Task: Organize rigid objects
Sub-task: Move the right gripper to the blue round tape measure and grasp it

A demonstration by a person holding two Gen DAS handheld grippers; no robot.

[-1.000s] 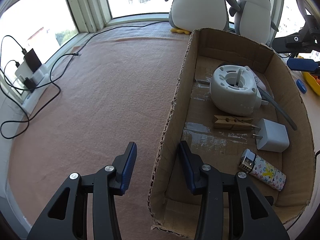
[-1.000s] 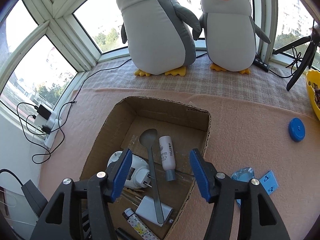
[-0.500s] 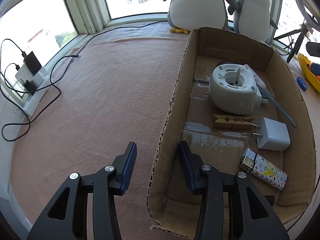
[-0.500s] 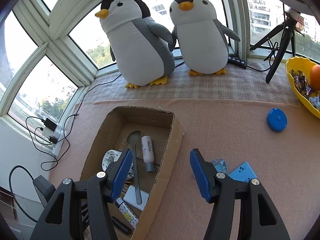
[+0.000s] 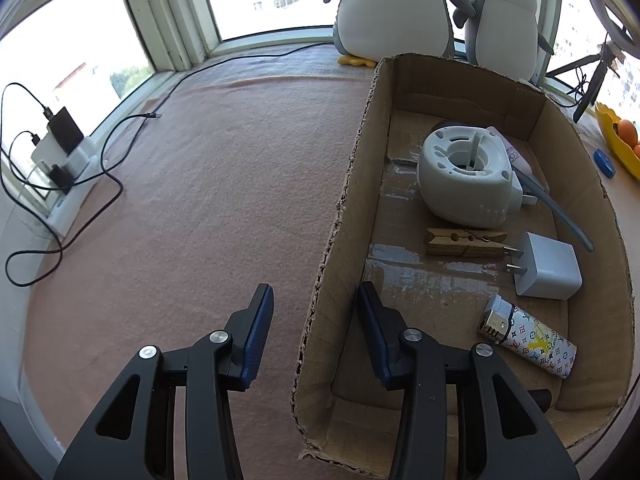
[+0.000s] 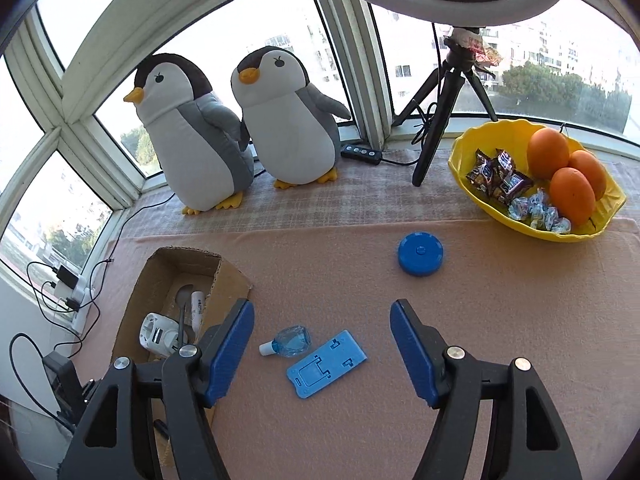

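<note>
Left view matches a second ago: left hand-held gripper [image 5: 316,292] hasn't shifted, its jaws astride the left wall of the cardboard box [image 5: 340,216], one finger outside over the table [image 5: 200,200], one inside. The jaws are narrow but released; there is a gap on both sides of the wall and I see no pad pressing on it

Box contents haven't moved: white plug-in unit [image 5: 464,176] centre right, clothespin [image 5: 464,242] just below it, white charger [image 5: 548,272] to its right with the prongs at the clothespin's tip, patterned lighter [image 5: 528,340] lower right

The other gripper, which showed at the upper right edge of the left view a second ago, is gone from it

Right view changed a lot: it was looking down into the box, and now the box sits at lower left. Right hand-held gripper [image 6: 322,308] is over bare table, jaws opening, wider than before, with nothing between the pads

Seen in the gap between its fingers: a small blue bottle [image 6: 290,340] lying beside a blue phone stand [image 6: 326,364], both flat on the table outside the box. Blue round lid [image 6: 420,254] is above centre, well apart from them. Yellow fruit bowl [image 6: 600,232], earlier cut off at the right edge, is now fully in view at upper right
</note>
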